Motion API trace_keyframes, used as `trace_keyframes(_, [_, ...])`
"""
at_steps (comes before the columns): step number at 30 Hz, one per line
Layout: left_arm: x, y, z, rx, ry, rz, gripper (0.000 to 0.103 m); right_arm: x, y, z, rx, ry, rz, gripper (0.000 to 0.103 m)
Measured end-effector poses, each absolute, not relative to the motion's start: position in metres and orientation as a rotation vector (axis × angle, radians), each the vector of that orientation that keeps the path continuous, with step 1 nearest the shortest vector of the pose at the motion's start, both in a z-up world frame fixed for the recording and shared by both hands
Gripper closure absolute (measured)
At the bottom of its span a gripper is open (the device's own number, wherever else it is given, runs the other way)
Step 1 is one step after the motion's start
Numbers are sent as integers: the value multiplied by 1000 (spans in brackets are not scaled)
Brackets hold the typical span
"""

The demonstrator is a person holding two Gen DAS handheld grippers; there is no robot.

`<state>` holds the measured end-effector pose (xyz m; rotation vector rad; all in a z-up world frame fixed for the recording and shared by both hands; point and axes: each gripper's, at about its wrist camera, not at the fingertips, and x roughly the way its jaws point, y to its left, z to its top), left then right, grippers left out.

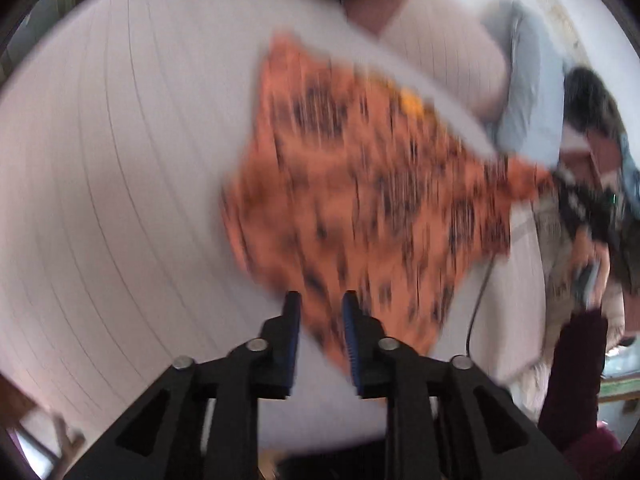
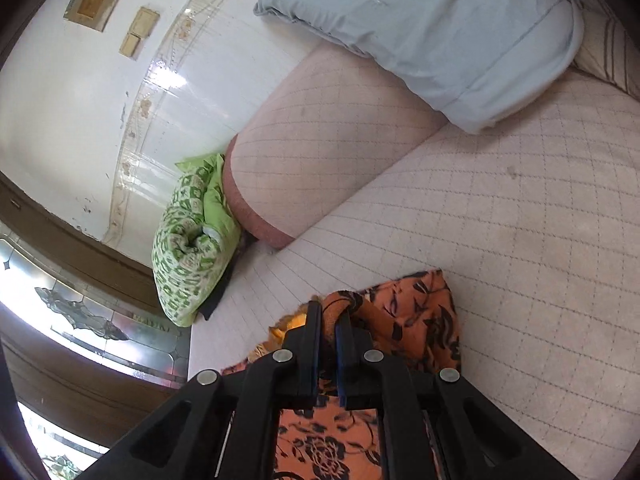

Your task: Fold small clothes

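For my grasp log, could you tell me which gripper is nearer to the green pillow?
Right. The right gripper, shut on the orange cloth, sits near the green pillow. The left gripper is open over the cloth's near edge, with the pillow across the bed.

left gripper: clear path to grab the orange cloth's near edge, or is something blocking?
Probably yes. The left gripper is open with the orange floral cloth right at its fingertips, nothing between them; the view is motion-blurred.
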<state>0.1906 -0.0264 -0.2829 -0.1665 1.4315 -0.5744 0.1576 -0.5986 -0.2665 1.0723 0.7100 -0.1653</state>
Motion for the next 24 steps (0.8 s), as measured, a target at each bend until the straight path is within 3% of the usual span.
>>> trace_keyframes(2, [165,-31,-300,-195,1484,-564,60,146,-596,-270,1101,704,-161,97])
trace_keyframes(4, [147,-37,-316,-265,1538,-563,56,135,-590,-265,1100,704,-151,97])
trace_keyframes(12, [125,-64,-351,-484,1647,-530,53,93,-562,-235,1052,694,-95,97])
trace_keyframes(15, [128,-63,-351,-602,1608,-519,54,83,-558,-235,1055,690,-80,97])
trace_keyframes(19, [126,-72,-352,-559,1584,-499,69,73,-556,-241,1067,692,-68,97])
trace_keyframes(22, [129,-71,-355,-569,1585,-499,95,68,-558,-246,1079,684,-63,97])
trace_keyframes(24, [132,-69,-356,-594,1581,-510,96,66,-560,-248,1084,682,-67,97])
